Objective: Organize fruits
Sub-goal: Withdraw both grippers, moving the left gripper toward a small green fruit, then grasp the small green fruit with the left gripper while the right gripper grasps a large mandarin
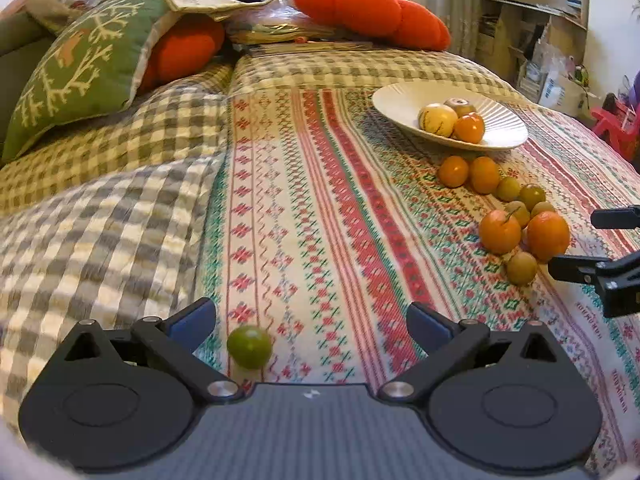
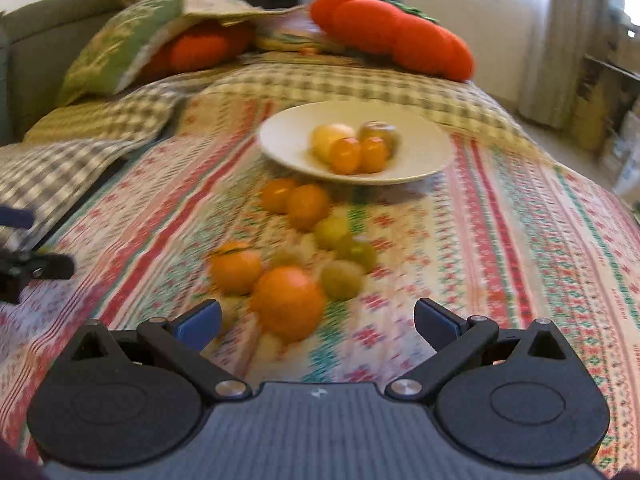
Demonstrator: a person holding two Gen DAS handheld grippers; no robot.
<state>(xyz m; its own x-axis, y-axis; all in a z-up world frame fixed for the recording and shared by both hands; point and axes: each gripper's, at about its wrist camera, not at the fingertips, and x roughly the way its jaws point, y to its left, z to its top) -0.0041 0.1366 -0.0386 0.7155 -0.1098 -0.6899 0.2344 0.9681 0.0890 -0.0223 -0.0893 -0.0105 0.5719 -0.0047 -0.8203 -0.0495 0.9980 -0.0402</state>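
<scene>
Fruit is lying loose on the patterned cloth [image 1: 320,200]: a green fruit [image 1: 249,346] is sitting between the wide-spread left gripper [image 1: 311,322], an orange [image 2: 288,302] between the wide-spread right gripper [image 2: 318,322], the plate [image 2: 420,148] beyond.

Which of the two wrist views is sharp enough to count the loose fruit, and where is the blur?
Left wrist view: sharp, the green fruit and white plate crisp. Right wrist view: motion-blurred, the large orange and plate smeared; only the right gripper looks sharp.
</scene>
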